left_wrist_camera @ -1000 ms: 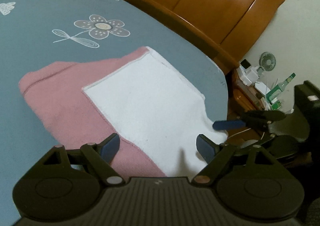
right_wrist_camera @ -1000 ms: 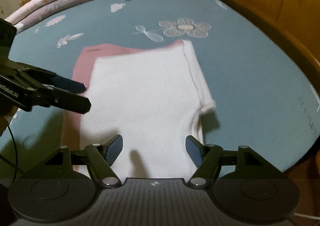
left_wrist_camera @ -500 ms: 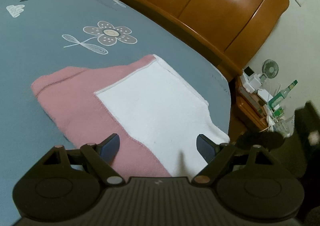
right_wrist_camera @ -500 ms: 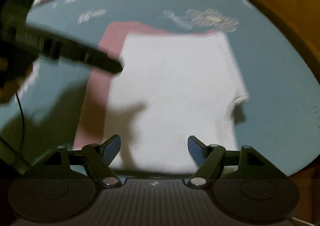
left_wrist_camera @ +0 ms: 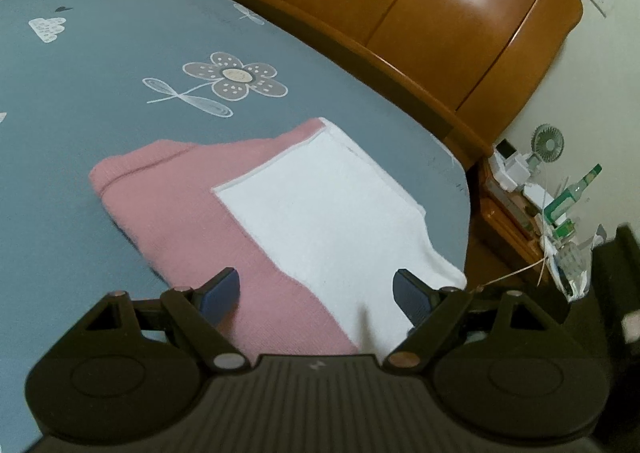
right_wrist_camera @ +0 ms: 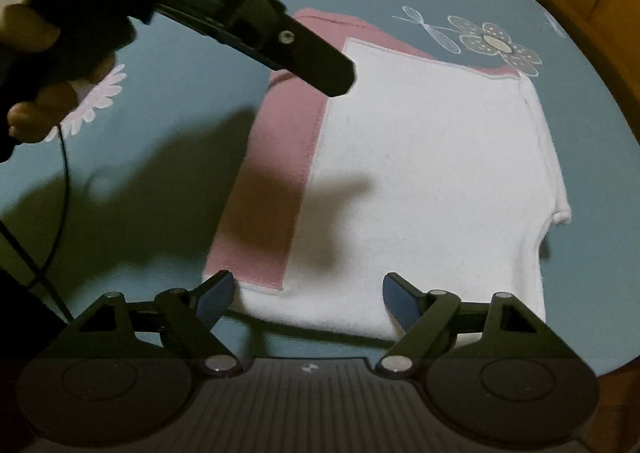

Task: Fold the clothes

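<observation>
Pink-and-white garment (left_wrist_camera: pixel 280 213) lies flat on the bed (left_wrist_camera: pixel 100 73), near the edge by the wooden headboard (left_wrist_camera: pixel 420 33). White panel (right_wrist_camera: pixel 420 173) sits on top, pink showing along one side and the far end; a short sleeve cuff (right_wrist_camera: pixel 560 215) sticks out on the right in the right wrist view. Already a compact rectangle, so this fits either a partly folded piece awaiting another fold or a finished one; can't settle which. Left gripper (left_wrist_camera: pixel 316 293) hovers over the near edge, fingers apart, nothing between them. Right gripper (right_wrist_camera: pixel 306 293) same: fingers apart, empty, over the near white hem. In the right wrist view the left gripper also shows from the side, above the pink strip, with a hand (right_wrist_camera: pixel 36 85) on it. Handling guess: soft fleecy knit, light, limp, no stiffness, will sag and drag if lifted at one point. Layers likely slide on each other. If another fold is wanted, best pinch is at corners or the hem, both layers together, one gripper per corner. Bedside clutter (fan (left_wrist_camera: pixel 547 143), bottle (left_wrist_camera: pixel 576 191)) is clear of the work.
</observation>
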A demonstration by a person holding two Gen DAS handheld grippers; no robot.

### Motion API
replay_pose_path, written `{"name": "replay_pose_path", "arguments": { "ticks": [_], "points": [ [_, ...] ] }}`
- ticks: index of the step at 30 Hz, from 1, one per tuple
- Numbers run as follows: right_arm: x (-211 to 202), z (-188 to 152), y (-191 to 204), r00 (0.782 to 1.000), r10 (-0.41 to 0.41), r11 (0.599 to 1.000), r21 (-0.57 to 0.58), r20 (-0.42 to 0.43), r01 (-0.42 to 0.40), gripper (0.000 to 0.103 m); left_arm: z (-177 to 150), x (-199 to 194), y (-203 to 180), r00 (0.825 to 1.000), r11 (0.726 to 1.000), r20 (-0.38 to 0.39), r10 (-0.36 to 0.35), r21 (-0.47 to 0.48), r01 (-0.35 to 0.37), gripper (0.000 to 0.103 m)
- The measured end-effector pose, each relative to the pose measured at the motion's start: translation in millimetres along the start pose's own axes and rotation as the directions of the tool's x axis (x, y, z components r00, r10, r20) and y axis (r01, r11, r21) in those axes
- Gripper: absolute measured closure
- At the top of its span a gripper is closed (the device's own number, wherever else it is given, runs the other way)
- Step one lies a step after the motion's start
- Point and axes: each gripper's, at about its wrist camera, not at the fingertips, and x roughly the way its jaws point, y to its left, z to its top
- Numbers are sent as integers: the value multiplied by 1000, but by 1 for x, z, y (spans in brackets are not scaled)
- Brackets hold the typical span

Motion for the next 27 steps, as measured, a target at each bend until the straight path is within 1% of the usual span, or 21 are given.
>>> {"name": "replay_pose_path", "arguments": {
  "ticks": [3,8,14,17,19,20,23,27],
  "points": [
    [-11,5,-11,999,-15,999,29,36,14,18,0,-2,3,1000,1000,7,6,-8,-6,19],
    [-22,19,-32,993,-84,995,66,85,78,17,-1,-6,9,1000,1000,17,17,-22,-16,19],
    [-23,37,-51,982,-145,989,51,125,139,17,-2,-13,17,999,998,27,37,-42,-36,19],
    [-20,47,-59,975,-158,987,37,159,155,17,-2,-18,20,998,997,28,56,-50,-55,19],
    [-17,55,-63,970,-160,987,29,182,158,15,-3,-20,22,997,996,27,68,-54,-67,19],
    [-13,59,-66,970,-156,988,31,188,153,12,-3,-20,23,997,996,26,72,-56,-71,19],
    [0,71,-76,970,-144,989,40,195,139,12,-5,-23,24,996,995,23,83,-62,-81,19],
    [20,71,-81,977,-146,989,54,156,139,12,-7,-25,28,996,993,23,91,-74,-89,19]
  ]
}}
